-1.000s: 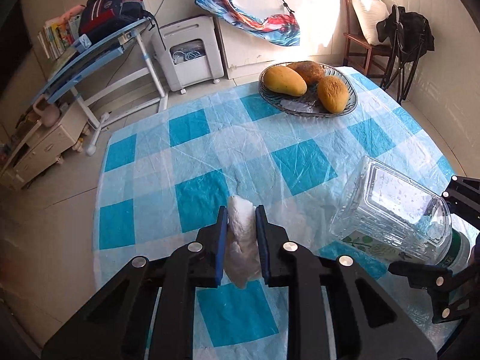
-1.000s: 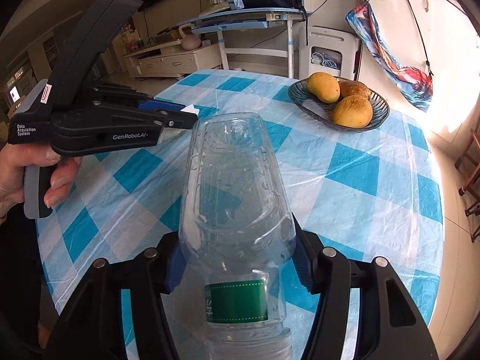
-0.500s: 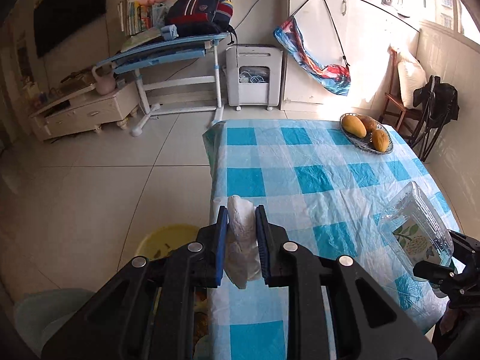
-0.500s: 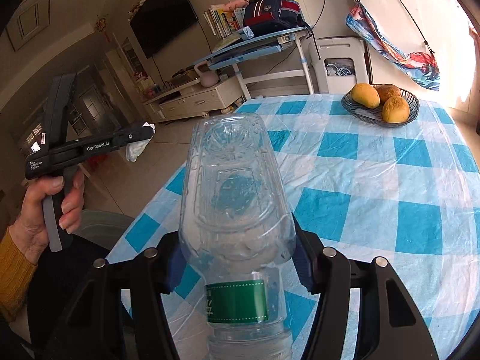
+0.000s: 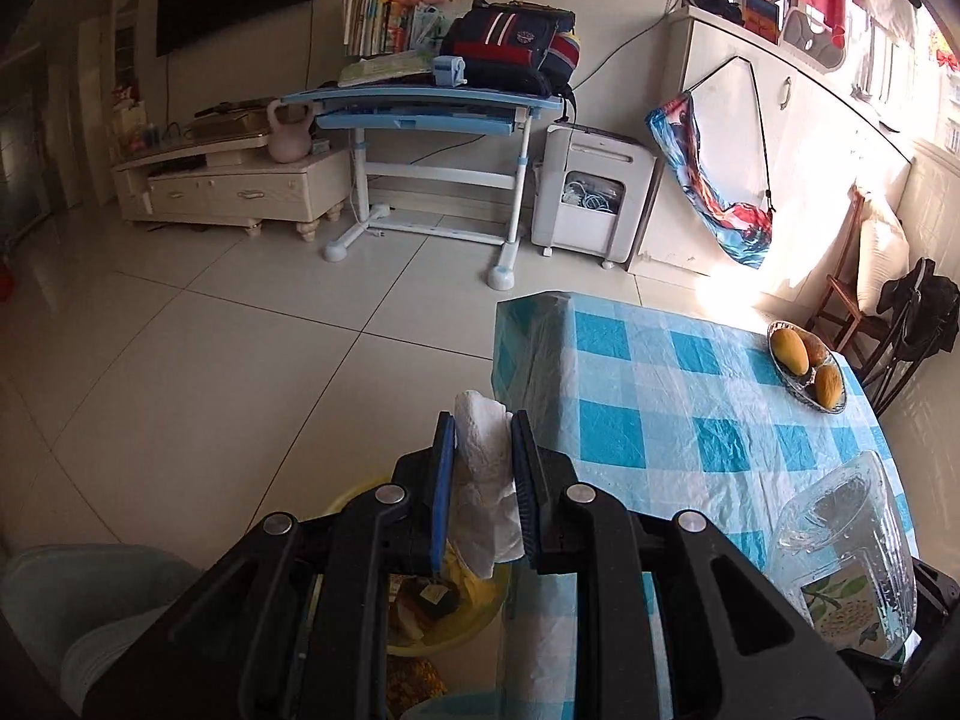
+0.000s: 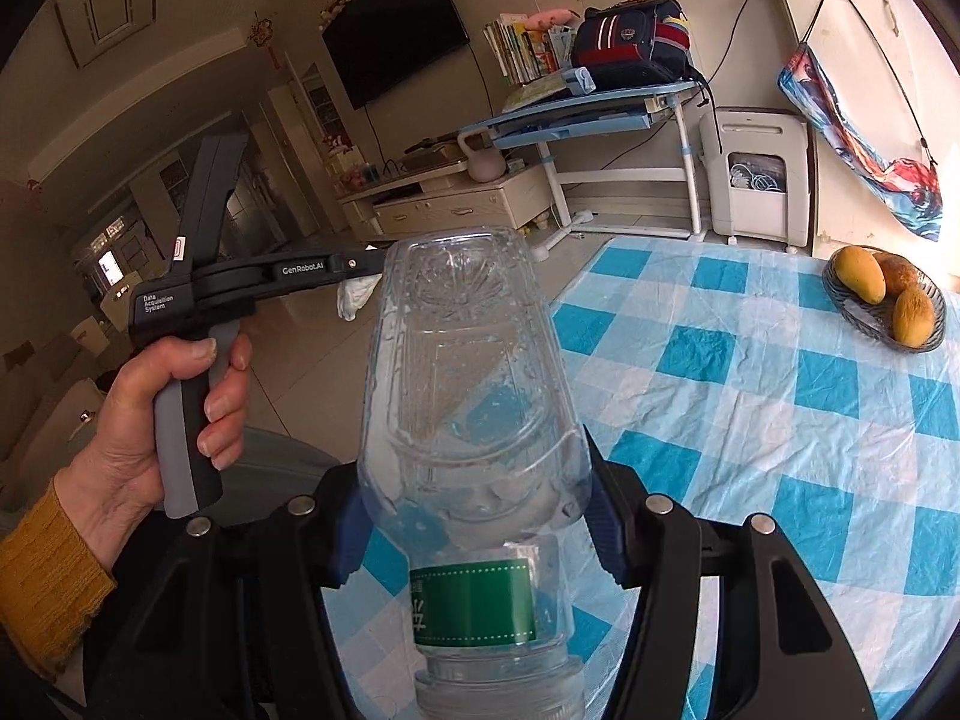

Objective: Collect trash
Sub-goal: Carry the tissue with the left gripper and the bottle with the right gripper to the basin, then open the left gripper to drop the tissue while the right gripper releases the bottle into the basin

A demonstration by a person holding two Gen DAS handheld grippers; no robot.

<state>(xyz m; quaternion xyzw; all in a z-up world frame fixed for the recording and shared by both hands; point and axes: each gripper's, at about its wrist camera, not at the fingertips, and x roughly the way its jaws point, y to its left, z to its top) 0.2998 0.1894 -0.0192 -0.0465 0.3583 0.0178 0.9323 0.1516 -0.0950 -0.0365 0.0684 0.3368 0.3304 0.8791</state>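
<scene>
We see the tabletop (image 5: 690, 396) under its blue-and-white checked cover, and we place everything else against it. Our right tool (image 6: 474, 519) stands about half open, its blue pads pressed on both sides of a clear plastic bottle (image 6: 468, 396) with a green label; the bottle is held above the tabletop's near edge, base pointing away from us. Our left tool (image 5: 483, 474) is nearly closed, pinching a crumpled white tissue (image 5: 480, 462) between its blue pads. That tissue hangs off the tabletop's left side, over the floor and above a yellow bin (image 5: 456, 606) with rubbish in it. A hand (image 6: 174, 414) in a mustard sleeve grips the left tool's handle. A fruit bowl (image 6: 882, 300) sits at the tabletop's far right.
</scene>
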